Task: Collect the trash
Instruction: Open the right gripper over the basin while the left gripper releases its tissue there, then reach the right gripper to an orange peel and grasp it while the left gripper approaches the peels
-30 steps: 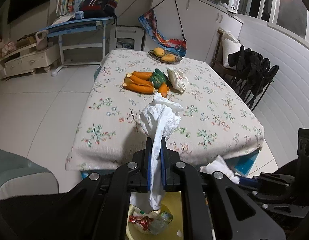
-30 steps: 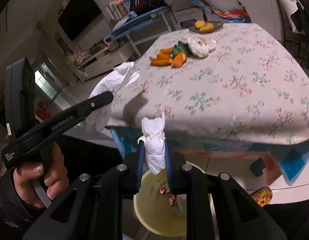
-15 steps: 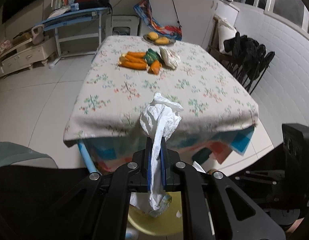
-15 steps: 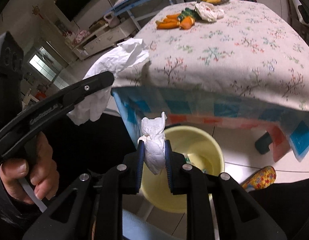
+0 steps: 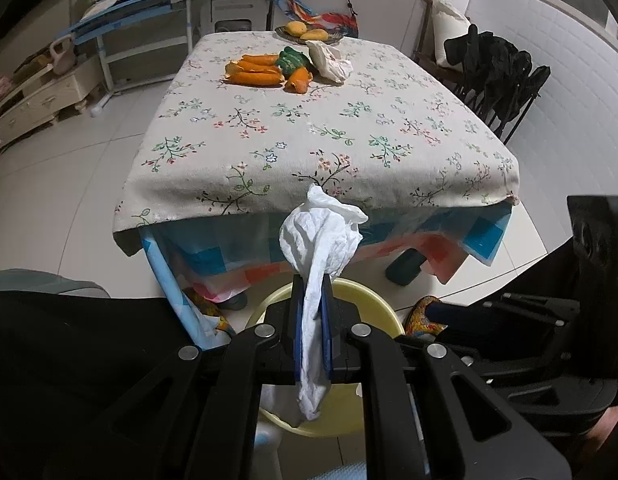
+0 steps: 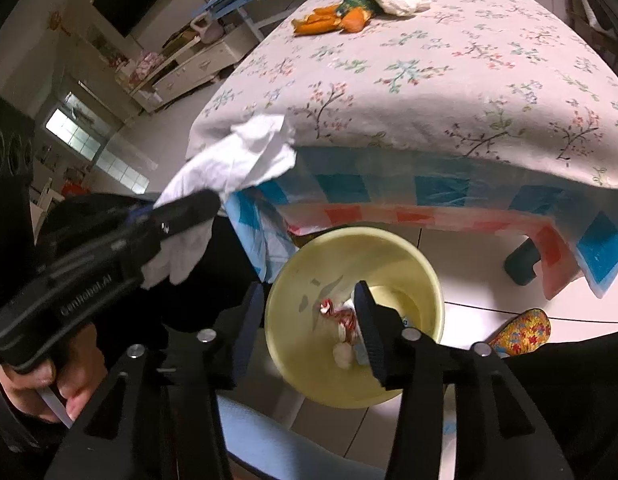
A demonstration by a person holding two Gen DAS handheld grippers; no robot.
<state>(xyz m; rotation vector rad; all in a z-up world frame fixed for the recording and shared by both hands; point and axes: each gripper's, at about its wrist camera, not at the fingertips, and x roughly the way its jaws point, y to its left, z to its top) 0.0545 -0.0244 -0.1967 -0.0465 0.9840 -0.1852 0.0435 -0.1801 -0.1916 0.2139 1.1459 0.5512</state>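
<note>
We hold the left gripper (image 5: 311, 312) clamped on a crumpled white tissue (image 5: 323, 236), pinched approx. mid-length, w/ the wad above the pads and a tail hanging below, over the yellow bin (image 6: 393, 248) beside the table (image 5: 389, 148). We judge the tissue very light, soft, compressible, not fragile, so a light pinch on any fold suffices, though it may cling to the pads on release. The right gripper (image 6: 309, 320) is opening w/ nothing between its jaws; wrappers and a small white wad lie in the bin.
</note>
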